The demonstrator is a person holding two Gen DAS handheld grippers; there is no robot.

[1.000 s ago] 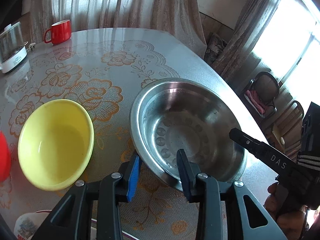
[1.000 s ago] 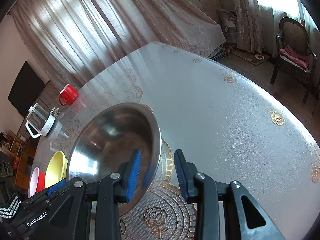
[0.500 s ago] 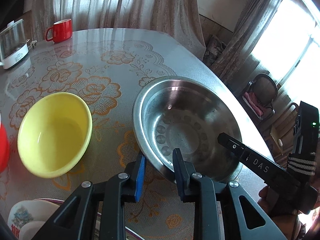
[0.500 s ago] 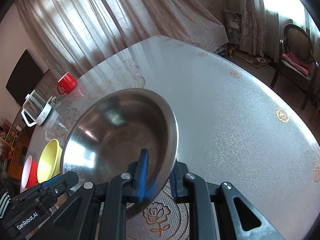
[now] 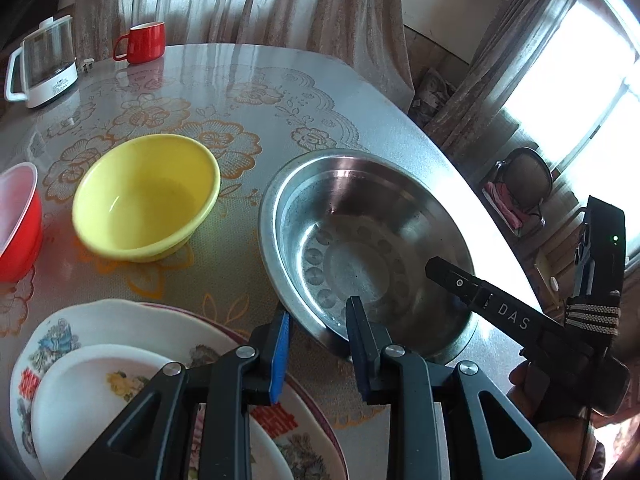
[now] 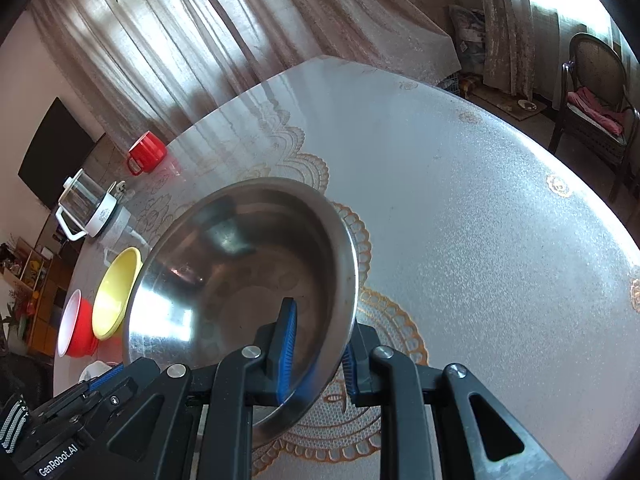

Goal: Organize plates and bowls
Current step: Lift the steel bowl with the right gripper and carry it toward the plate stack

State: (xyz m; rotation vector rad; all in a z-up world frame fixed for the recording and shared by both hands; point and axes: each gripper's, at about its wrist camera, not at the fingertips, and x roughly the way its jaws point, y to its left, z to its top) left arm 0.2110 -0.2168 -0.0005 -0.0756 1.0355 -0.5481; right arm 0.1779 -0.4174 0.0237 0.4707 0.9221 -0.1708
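Observation:
A large steel bowl (image 5: 368, 240) sits at the table's right side; it also shows in the right wrist view (image 6: 240, 280), tilted. My right gripper (image 6: 318, 354) is shut on its rim, one finger inside and one outside. My left gripper (image 5: 318, 330) is open, its fingers astride the bowl's near rim without pinching it. A yellow bowl (image 5: 148, 196) and a red bowl (image 5: 18, 220) stand to the left. Stacked white flowered plates (image 5: 120, 380) lie under my left gripper.
A red mug (image 5: 142, 42) and a glass kettle (image 5: 44, 66) stand at the far side of the table (image 5: 240, 92). The table edge runs close to the right of the steel bowl. A chair (image 6: 596, 108) stands beyond it.
My right gripper closed on the steel bowl's rim and tilted it up. My left gripper drew back toward the plates and opened wider.

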